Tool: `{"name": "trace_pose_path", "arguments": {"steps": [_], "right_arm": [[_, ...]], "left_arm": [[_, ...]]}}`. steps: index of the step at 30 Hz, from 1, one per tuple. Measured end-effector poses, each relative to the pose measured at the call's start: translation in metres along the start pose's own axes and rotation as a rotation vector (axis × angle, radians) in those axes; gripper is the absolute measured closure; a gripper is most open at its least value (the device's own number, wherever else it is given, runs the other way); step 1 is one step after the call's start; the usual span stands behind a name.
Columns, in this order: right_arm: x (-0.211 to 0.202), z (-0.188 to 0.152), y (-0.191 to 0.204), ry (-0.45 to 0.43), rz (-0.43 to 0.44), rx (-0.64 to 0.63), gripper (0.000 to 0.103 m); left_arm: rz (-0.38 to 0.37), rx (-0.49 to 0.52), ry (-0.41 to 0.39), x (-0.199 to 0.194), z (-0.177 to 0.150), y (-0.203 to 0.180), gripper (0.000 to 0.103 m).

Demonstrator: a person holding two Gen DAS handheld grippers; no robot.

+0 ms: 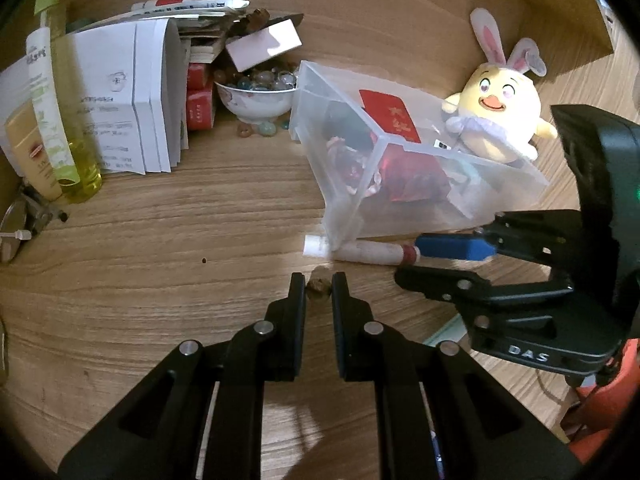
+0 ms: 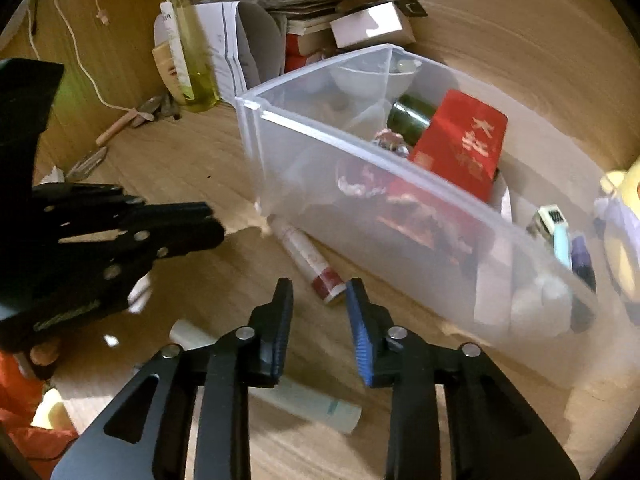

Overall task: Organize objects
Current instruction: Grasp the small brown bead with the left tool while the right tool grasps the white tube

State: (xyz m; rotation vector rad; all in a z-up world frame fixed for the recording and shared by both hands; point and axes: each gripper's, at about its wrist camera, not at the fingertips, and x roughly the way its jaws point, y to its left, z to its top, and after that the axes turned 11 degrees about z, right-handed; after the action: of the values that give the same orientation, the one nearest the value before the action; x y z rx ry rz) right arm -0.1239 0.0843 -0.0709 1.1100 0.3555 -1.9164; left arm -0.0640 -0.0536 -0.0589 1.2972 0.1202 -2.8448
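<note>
Plush chick [image 2: 622, 236] cut off, blurred

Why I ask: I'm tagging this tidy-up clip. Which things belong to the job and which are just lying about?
Likely in the job: clear bin, brown lump pinched in the left gripper, red-ended tube at the right gripper's open tips.
Just lying about: plush chick, bowl of marbles, paper stack, yellow bottle.

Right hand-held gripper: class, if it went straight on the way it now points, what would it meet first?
Probably the white tube with the red cap lying on the wooden table, just ahead of the right hand-held gripper; the clear plastic bin lies behind it. Depth is uncertain.
</note>
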Motion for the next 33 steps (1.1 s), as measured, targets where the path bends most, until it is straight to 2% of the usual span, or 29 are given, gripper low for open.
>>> {"name": "trace_pose_path", "arguments": {"steps": [6, 9, 12, 14, 16, 18, 20, 22, 26, 33], "right_arm": [[-0.001, 0.004, -0.001, 0.004, 0.004, -0.001, 0.074], [-0.001, 0.003, -0.003, 0.003, -0.001, 0.005, 0.074], [0.006, 0.006, -0.004, 0.014, 0.002, 0.012, 0.073], [0.011, 0.006, 0.002, 0.02, -0.003, -0.001, 0.067], [0.015, 0.005, 0.008, 0.021, -0.008, -0.028, 0.067], [0.017, 0.005, 0.012, 0.027, 0.008, -0.044, 0.067], [0.015, 0.003, 0.017, 0.034, 0.064, -0.055, 0.067], [0.01, 0.001, 0.021, 0.031, 0.099, -0.074, 0.067], [0.004, 0.003, 0.021, 0.026, 0.059, -0.081, 0.067], [0.018, 0.02, 0.015, 0.042, 0.077, -0.056, 0.068]], "left_arm": [[0.004, -0.009, 0.017, 0.005, 0.002, 0.003, 0.091], [0.029, 0.005, 0.035, 0.012, 0.007, 0.005, 0.091], [0.015, 0.007, 0.043, 0.014, 0.012, 0.009, 0.091], [0.013, 0.015, 0.04, 0.014, 0.015, 0.01, 0.091], [0.023, 0.028, 0.043, 0.017, 0.019, 0.011, 0.091], [0.039, 0.037, 0.049, 0.02, 0.024, 0.011, 0.091], [0.044, 0.04, 0.049, 0.021, 0.026, 0.012, 0.091], [0.041, 0.034, 0.049, 0.021, 0.025, 0.014, 0.091], [0.038, 0.021, 0.04, 0.015, 0.019, 0.016, 0.091], [0.016, 0.006, 0.008, -0.003, 0.009, 0.017, 0.091]]}}
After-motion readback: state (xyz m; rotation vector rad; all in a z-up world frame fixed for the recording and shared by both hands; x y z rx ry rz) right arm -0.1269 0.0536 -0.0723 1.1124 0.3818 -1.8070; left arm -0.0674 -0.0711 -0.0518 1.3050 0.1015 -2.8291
